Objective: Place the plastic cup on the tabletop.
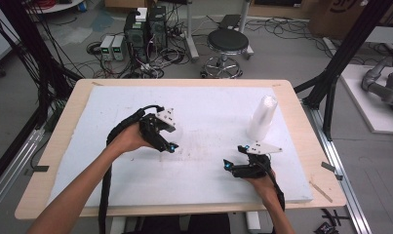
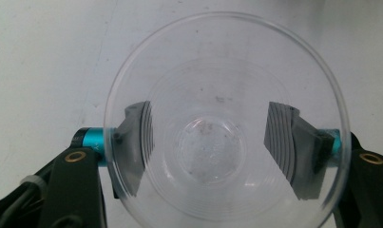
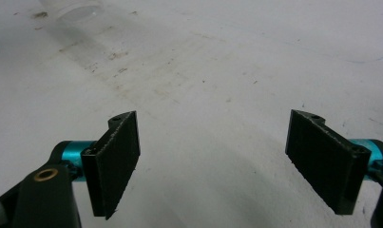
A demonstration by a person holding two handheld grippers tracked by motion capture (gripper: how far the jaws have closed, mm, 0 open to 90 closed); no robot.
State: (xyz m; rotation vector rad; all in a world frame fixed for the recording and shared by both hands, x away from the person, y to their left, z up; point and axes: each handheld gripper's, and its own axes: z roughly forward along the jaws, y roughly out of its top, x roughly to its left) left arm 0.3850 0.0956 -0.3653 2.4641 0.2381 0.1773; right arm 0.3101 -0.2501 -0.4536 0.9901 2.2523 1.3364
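While I am leaning over the white foam board (image 1: 87,161), my left gripper (image 1: 168,145) is sitting near its middle with a clear plastic cup (image 1: 176,132) at its tip, hard to make out against the white. My right gripper (image 1: 231,167) is hovering low toward the near right, and a tall stack of clear cups (image 1: 262,117) is standing upright just beyond it.

Looking along my left gripper (image 2: 217,147), I am seeing straight down into the mouth of the cup (image 2: 205,147). Both pads are pressing on its wall from outside, one on each side, so I am holding the cup across its body, below the rim. I judge this thin plastic is going to buckle if I am squeezing too hard, so I am wanting only enough pressure to keep it from slipping, and I am wanting it level while it travels.

Looking along my right gripper (image 3: 213,161), its jaws are standing wide apart with nothing between them, bare board (image 3: 217,61) under them. Part of a clear cup base (image 3: 75,9) is showing at the far top left, well apart.
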